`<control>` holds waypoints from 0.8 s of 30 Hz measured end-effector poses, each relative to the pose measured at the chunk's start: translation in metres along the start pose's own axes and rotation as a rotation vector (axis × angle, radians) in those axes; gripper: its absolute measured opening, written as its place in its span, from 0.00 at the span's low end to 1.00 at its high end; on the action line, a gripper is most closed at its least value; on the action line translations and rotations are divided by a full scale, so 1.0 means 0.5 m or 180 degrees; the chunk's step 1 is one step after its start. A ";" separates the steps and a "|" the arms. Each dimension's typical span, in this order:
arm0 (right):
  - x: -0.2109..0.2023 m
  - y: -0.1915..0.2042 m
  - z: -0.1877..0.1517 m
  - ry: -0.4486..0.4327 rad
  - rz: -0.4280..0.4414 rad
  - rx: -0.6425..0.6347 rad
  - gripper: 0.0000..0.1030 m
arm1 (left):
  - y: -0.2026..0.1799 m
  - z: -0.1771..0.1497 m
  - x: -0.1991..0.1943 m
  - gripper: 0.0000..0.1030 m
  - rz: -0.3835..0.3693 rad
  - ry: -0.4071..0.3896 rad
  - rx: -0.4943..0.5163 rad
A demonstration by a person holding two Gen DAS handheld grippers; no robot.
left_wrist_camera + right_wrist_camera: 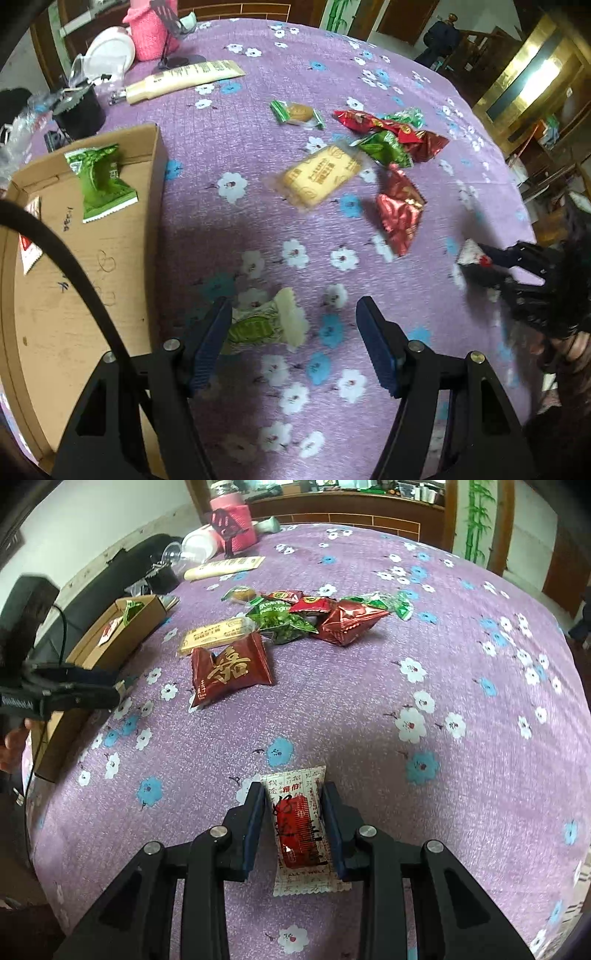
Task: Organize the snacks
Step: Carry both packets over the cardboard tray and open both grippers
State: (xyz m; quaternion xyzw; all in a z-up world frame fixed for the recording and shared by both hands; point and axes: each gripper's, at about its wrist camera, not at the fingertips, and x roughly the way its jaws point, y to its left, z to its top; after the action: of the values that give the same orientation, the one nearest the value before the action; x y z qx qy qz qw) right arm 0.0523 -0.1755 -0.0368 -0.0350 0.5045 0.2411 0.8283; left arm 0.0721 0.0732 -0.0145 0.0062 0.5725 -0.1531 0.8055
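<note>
My left gripper [293,321] is open above the purple flowered cloth; a pale green-and-cream snack packet [269,323] lies by its left finger, loose. A cardboard box [74,295] at left holds a green packet [101,181] and a red-and-white one [29,240]. My right gripper [294,808] is shut on a white-and-red snack packet [299,827]; it also shows in the left wrist view [476,258]. Loose snacks lie ahead: a yellow biscuit pack [321,177], a dark red packet [231,670], and a pile of red and green packets [314,614].
At the table's far left stand a pink container [153,29], a white plate [109,51], a cream tube [184,79] and a black cup [79,110]. A black cable [74,266] crosses over the box. Wooden furniture lines the room behind.
</note>
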 end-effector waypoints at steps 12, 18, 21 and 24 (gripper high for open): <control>-0.002 0.000 -0.002 -0.0010 -0.0004 -0.0002 0.31 | -0.012 -0.029 0.028 0.48 0.0298 -0.0052 0.0218; -0.002 0.023 -0.012 -0.0068 -0.0220 -0.0131 0.31 | 0.008 -0.039 0.015 0.29 0.0210 -0.0060 0.0102; -0.005 0.025 -0.015 -0.0065 -0.0226 -0.0100 0.31 | -0.006 -0.043 0.012 0.28 0.0266 -0.0067 0.0182; -0.009 0.024 -0.021 -0.0051 -0.0236 -0.0081 0.31 | -0.015 -0.046 0.012 0.26 0.0305 0.0013 0.0191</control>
State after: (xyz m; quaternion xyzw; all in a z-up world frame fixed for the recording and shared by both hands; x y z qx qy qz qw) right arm 0.0366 -0.1697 -0.0359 -0.0623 0.4932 0.2168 0.8402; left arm 0.0509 0.0690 -0.0269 0.0581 0.5683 -0.1315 0.8101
